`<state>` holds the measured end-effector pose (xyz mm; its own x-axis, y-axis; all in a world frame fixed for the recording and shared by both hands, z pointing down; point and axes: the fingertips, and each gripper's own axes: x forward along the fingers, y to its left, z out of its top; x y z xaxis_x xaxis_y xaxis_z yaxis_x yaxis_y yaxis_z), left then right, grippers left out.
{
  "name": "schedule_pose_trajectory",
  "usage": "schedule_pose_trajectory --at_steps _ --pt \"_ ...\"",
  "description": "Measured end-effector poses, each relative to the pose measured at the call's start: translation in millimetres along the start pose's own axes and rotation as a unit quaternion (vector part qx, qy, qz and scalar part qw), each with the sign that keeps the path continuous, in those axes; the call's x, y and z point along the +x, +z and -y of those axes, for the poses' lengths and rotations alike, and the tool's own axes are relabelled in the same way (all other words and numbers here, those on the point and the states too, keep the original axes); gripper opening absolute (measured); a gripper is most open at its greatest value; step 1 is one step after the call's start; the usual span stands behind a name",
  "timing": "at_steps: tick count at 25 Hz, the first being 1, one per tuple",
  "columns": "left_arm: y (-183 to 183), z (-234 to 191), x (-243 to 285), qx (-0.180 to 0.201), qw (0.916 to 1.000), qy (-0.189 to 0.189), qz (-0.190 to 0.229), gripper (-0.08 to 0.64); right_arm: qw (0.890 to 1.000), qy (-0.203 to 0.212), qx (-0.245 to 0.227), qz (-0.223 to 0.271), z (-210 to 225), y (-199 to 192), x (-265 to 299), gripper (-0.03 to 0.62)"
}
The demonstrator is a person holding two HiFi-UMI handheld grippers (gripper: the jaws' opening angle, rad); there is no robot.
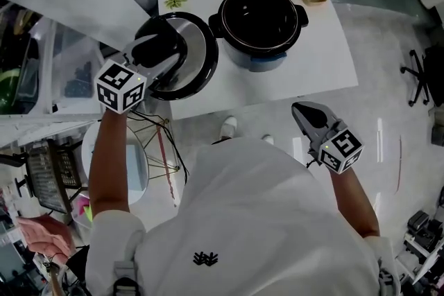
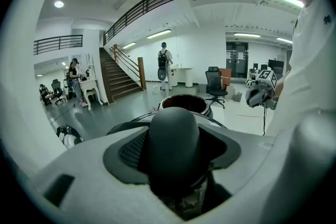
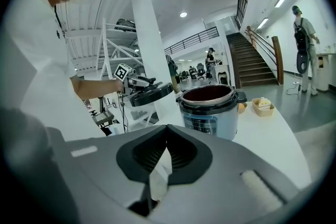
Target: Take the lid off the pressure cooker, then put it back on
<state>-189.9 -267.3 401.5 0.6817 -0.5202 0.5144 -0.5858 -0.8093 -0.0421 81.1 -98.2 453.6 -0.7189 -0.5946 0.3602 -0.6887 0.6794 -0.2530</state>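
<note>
As black-rimmed steel lid (image 1: 201,59) was held clear of open silver cooker pot (image 1: 260,17), black knob (image 2: 173,144) clamped in left gripper (image 1: 165,46) jaws, refitting remained; right gripper (image 1: 309,114) jaws closed together, empty.

The grey, black-padded left hand-held gripper (image 1: 161,46), with its square-marker cube, sits at the upper left of the head view. Its jaws stand wide, clamped on the black domed knob (image 2: 173,147) of the round steel lid (image 1: 198,55), which it holds tilted. The bare left forearm (image 1: 107,163) runs up the frame to it from a white short sleeve (image 1: 114,232). The matching right hand-held gripper (image 1: 304,111) sits right of centre, pointing up-frame, jaws closed together on nothing. The bare right forearm (image 1: 361,201) reaches it from the lower right.
</note>
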Motion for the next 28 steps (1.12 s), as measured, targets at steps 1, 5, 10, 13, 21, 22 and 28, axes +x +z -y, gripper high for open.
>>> schedule_pose_trajectory --at_steps 1,5,10,13,21,22,28 --pt "6.4 1.2 4.3 0.004 1.0 -0.005 0.001 0.287 1.0 -0.003 0.001 0.002 1.1 -0.1 -2.1 0.014" --pt "28.9 6.3 25.3 0.016 0.9995 -0.026 0.004 0.287 1.0 -0.018 0.008 0.012 5.0 -1.9 -11.4 0.014" --pt "53.8 15.5 57.1 0.035 0.9979 -0.054 0.003 0.287 0.999 -0.04 0.019 0.023 13.4 -4.5 -25.8 0.014" --pt "66.4 20.7 76.1 0.042 0.9968 -0.068 0.003 0.287 0.998 -0.055 0.025 0.027 17.5 -6.8 -35.7 0.014" --pt "94.7 40.2 133.2 0.069 0.9913 -0.112 -0.004 0.287 0.993 -0.105 0.047 0.041 33.5 -16.0 -65.8 0.014" --pt "97.8 42.9 140.7 0.073 0.9905 -0.116 -0.005 0.287 0.992 -0.11 0.05 0.042 35.3 -17.4 -69.2 0.014" --pt "109.8 57.6 185.6 0.094 0.9851 -0.143 -0.015 0.287 0.986 -0.144 0.069 0.052 44.3 -26.7 -87.2 0.014"
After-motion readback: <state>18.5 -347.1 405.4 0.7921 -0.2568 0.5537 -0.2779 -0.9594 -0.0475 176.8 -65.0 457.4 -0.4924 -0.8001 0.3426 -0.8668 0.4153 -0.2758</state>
